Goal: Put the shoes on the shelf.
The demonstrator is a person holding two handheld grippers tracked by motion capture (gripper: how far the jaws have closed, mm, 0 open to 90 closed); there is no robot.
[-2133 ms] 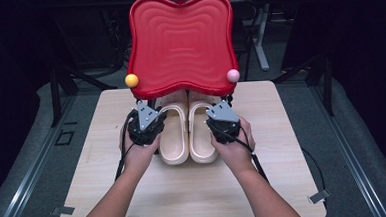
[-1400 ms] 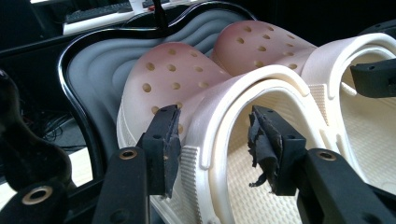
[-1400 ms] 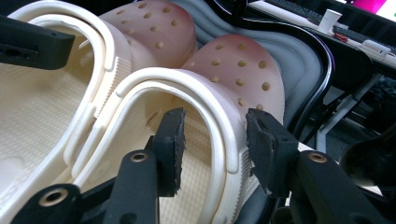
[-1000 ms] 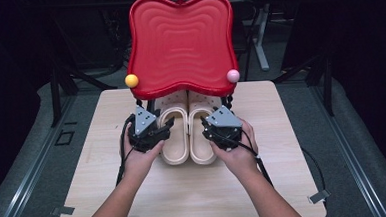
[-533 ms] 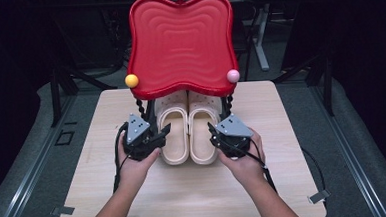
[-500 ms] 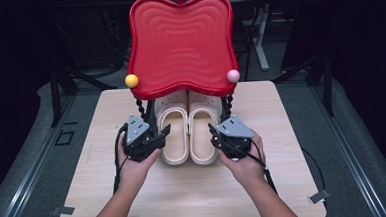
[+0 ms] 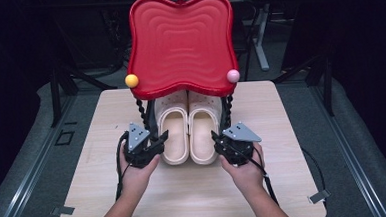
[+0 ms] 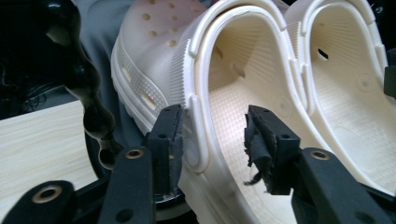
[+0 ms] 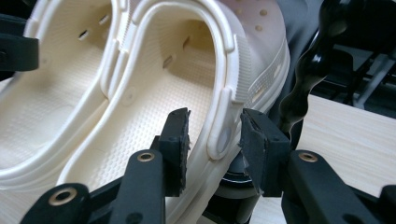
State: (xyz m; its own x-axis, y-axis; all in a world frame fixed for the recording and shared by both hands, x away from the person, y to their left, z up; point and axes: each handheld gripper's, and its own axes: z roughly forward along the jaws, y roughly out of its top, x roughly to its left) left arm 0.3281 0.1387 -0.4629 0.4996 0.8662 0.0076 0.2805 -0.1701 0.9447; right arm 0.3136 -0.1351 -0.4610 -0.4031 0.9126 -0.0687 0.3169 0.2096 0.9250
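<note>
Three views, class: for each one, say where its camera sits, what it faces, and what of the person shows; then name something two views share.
High view: above the person's side, looking forward and down on the table; forearms and both hands show.
Left gripper view: rides the left tongs, whose jaws straddle the left clog's outer wall.
Right gripper view: rides the right tongs, astride the right clog's outer wall.
Shared: both gripper views show both clogs.

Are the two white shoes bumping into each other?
Touching. In the left gripper view the left shoe and the right shoe press rim against rim with no gap; the high view also shows them snug side by side.
</note>
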